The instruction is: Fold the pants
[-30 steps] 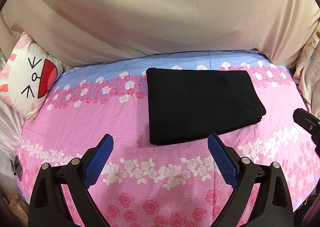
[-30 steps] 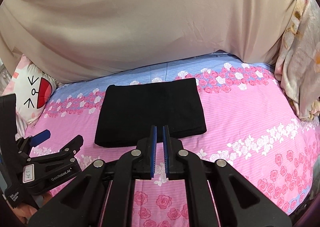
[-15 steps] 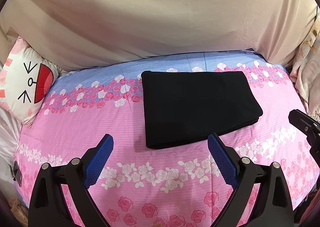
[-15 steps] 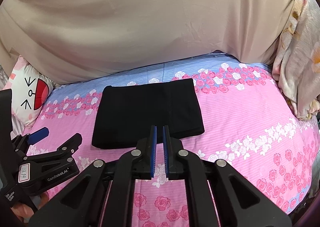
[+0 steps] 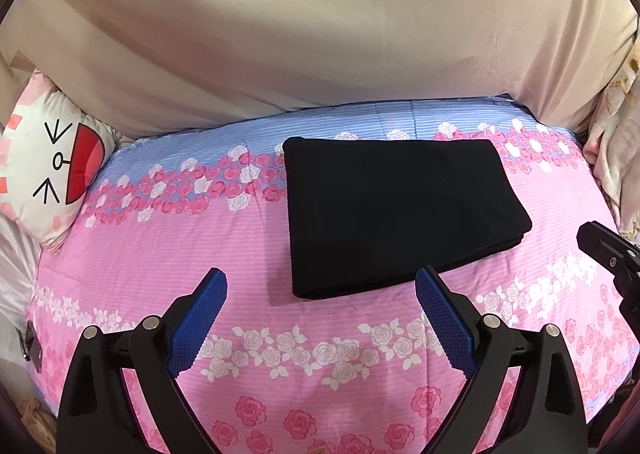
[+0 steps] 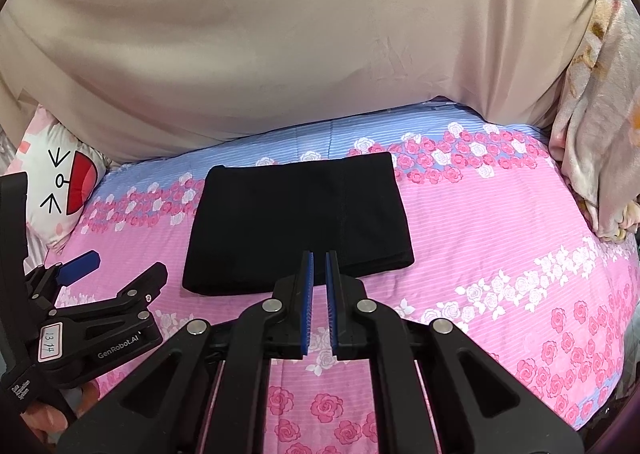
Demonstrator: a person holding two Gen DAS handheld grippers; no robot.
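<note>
Black folded pants (image 5: 400,213) on floral sheet (image 5: 160,254), left gripper (image 5: 321,286) spread wide, right gripper (image 6: 319,260) nearly closed, both empty.

We are seeing bare bedsheet (image 5: 168,254) lying left, right and in front of the folded pants (image 5: 396,209). Beyond the pants, a beige curtain (image 5: 320,33) is closing off the far side; a cartoon pillow (image 5: 48,169) is blocking the pants' far left, a floral blanket (image 6: 596,141) their far right.

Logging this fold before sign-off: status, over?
Left hand-held gripper open, empty. Right hand-held gripper nearly shut, empty. Black pants folded flat on floral bedsheet, untouched. Nothing in the way.
</note>
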